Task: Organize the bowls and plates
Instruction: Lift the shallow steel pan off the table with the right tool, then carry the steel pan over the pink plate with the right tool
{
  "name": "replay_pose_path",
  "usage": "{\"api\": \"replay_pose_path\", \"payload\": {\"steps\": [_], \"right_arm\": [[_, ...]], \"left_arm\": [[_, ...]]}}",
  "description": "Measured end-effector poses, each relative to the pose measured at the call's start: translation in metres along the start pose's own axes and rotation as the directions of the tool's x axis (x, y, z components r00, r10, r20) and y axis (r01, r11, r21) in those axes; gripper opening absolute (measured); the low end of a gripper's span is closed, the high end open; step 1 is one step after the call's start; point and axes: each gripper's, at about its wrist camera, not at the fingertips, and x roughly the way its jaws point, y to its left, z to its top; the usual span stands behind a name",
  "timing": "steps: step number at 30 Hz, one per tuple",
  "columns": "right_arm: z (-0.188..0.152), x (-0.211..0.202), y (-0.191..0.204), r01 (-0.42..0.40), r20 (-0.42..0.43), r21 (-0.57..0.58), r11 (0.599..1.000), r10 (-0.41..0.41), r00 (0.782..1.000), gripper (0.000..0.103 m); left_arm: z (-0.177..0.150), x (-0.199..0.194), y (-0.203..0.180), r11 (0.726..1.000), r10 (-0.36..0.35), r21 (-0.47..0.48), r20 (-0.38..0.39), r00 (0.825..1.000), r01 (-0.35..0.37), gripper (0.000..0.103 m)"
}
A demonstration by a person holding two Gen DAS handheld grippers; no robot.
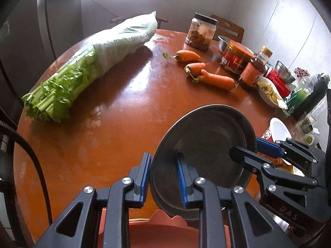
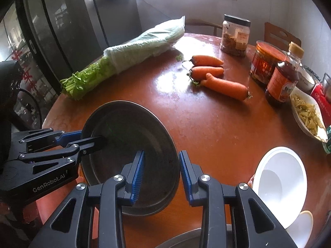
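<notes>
A round dark metal plate (image 1: 206,136) (image 2: 128,128) hangs tilted just above the brown round table (image 1: 115,107) (image 2: 206,128), held from both sides. My left gripper (image 1: 163,155) is shut on its near-left rim, one blue pad inside the plate and one outside; in the right wrist view the left gripper (image 2: 91,137) grips from the left. My right gripper (image 2: 162,153) is shut on the opposite rim; in the left wrist view the right gripper (image 1: 248,146) clamps from the right. A white bowl (image 2: 279,186) (image 1: 279,130) stands to the right of the plate.
Bagged celery (image 1: 82,68) lies at the left, three carrots (image 2: 213,74) in the middle. Jars (image 2: 235,35), a sauce bottle (image 2: 283,78) and a dish of shredded food (image 2: 308,115) line the right side. A smaller white bowl (image 2: 300,227) and a metal rim (image 2: 182,239) sit at the near edge.
</notes>
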Motion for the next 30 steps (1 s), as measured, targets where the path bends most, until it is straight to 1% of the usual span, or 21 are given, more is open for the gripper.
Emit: {"api": "replay_pose_path", "payload": {"steps": [4, 8, 14, 17, 26, 30], "right_arm": [[0.004, -0.007, 0.003, 0.004, 0.024, -0.001, 1.000, -0.004, 1.000, 0.035], [0.008, -0.021, 0.005, 0.010, 0.070, -0.003, 1.000, -0.010, 0.997, 0.035], [0.013, -0.041, 0.011, 0.028, 0.124, -0.018, 0.999, -0.026, 0.992, 0.035], [0.014, -0.050, 0.014, 0.024, 0.144, -0.023, 0.999, -0.021, 0.989, 0.035], [0.007, -0.073, 0.036, 0.005, 0.176, -0.049, 0.999, 0.004, 0.984, 0.035], [0.000, -0.080, 0.047, -0.011, 0.189, -0.056, 0.998, 0.021, 0.982, 0.035]], "left_arm": [[0.004, -0.010, -0.001, 1.000, -0.003, -0.003, 0.033, 0.999, 0.003, 0.025], [0.008, -0.021, -0.001, 1.000, -0.014, -0.009, 0.068, 0.998, 0.015, 0.025], [0.008, -0.039, -0.007, 1.000, -0.001, 0.014, 0.106, 0.994, -0.001, 0.025], [0.006, -0.050, -0.008, 1.000, 0.004, 0.019, 0.129, 0.992, -0.007, 0.025], [-0.010, -0.081, 0.001, 1.000, 0.021, 0.011, 0.167, 0.986, -0.023, 0.025], [-0.023, -0.093, 0.005, 0.999, 0.042, 0.012, 0.179, 0.983, -0.045, 0.025]]}}
